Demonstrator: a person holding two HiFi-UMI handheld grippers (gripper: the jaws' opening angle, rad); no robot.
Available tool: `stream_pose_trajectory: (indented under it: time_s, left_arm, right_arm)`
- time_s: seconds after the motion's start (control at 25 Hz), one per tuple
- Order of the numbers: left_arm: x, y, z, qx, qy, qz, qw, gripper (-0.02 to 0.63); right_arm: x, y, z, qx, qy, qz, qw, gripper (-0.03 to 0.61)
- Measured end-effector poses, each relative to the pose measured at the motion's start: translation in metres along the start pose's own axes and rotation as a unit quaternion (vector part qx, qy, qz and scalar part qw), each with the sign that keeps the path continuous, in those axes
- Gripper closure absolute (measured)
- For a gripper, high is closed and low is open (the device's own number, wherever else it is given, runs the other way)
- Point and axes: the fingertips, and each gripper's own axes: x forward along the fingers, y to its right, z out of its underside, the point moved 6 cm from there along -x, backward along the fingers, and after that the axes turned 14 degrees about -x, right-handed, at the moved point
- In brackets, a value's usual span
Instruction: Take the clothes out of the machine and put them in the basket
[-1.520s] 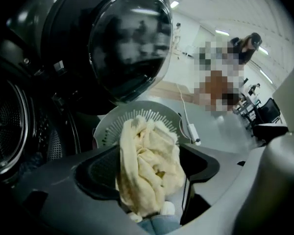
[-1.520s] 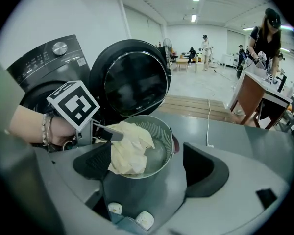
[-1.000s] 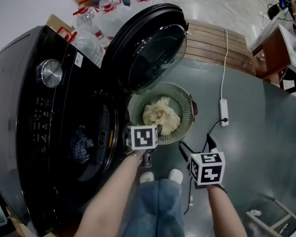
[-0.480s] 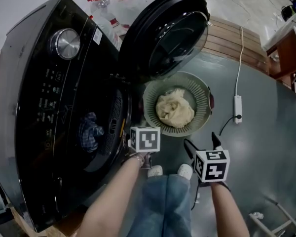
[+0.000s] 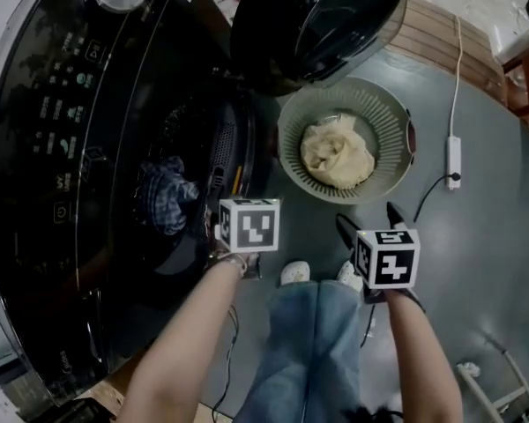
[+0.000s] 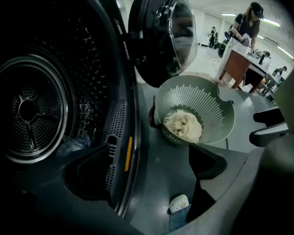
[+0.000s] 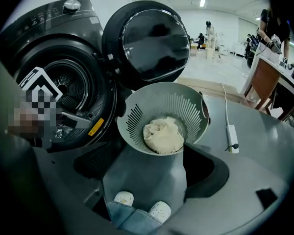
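A blue checked garment (image 5: pixel 167 194) lies in the drum of the black machine (image 5: pixel 62 148); in the left gripper view the garment (image 6: pixel 71 143) shows dimly at the drum's bottom. The round green basket (image 5: pixel 383 104) stands on the floor under the open door (image 5: pixel 322 16) and holds a cream cloth (image 5: pixel 337 152). My left gripper (image 6: pixel 147 180) is open and empty, just outside the drum's rim. My right gripper (image 7: pixel 147 175) is open and empty too, pointing down at the floor in front of the basket (image 7: pixel 157 104) and its cloth (image 7: pixel 162 135).
A white power strip (image 5: pixel 452 159) with its cable lies on the grey floor to the right of the basket. A wooden platform (image 5: pixel 450 38) runs behind it. The person's shoes (image 5: pixel 295 273) stand between the grippers. People and a table (image 6: pixel 245 67) are far behind.
The left gripper has moved from the basket's rim to the front of the drum opening. The right gripper has sunk and come along leftward. Both have stayed open and empty.
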Motion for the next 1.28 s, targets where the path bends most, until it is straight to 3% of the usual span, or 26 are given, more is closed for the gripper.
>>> stream_pose_trajectory:
  time_s: [0.16, 0.28, 0.48, 0.72, 0.8, 0.96, 1.0, 1.12, 1.28]
  left_arm:
    - [-0.001, -0.037, -0.001, -0.003, 0.013, -0.056, 0.9983, 0.117]
    - [0.002, -0.069, -0.004, -0.035, 0.023, -0.107, 0.9934, 0.117]
    - [0.012, -0.115, -0.011, -0.079, 0.022, -0.184, 0.9796, 0.117]
    - [0.036, -0.155, -0.020, -0.073, 0.008, -0.267, 0.9608, 0.117]
    - [0.043, -0.164, -0.021, -0.072, -0.006, -0.265, 0.9615, 0.114]
    - [0.047, -0.174, -0.029, -0.072, -0.035, -0.215, 0.9734, 0.101]
    - [0.045, -0.177, -0.032, -0.080, -0.025, -0.223, 0.9711, 0.094]
    - [0.038, -0.190, -0.031, -0.114, 0.011, -0.291, 0.9497, 0.094]
    - [0.042, -0.208, -0.020, -0.146, -0.016, -0.337, 0.9301, 0.093]
  right_arm:
    - [0.012, -0.014, 0.006, -0.005, -0.004, -0.010, 1.000, 0.118]
    - [0.020, -0.024, 0.002, -0.012, 0.000, -0.020, 1.000, 0.118]
    - [0.028, -0.033, -0.003, -0.033, 0.008, -0.030, 0.999, 0.118]
    - [0.052, -0.031, -0.012, -0.060, 0.013, -0.036, 0.997, 0.118]
    - [0.061, -0.029, -0.019, -0.060, 0.014, -0.031, 0.998, 0.118]
    - [0.076, -0.028, -0.033, -0.043, 0.016, -0.034, 0.998, 0.118]
    - [0.078, -0.028, -0.035, -0.038, 0.018, -0.036, 0.998, 0.118]
    - [0.078, -0.029, -0.039, -0.027, 0.021, -0.041, 0.999, 0.118]
    - [0.076, -0.035, -0.040, -0.039, 0.019, -0.056, 0.998, 0.118]
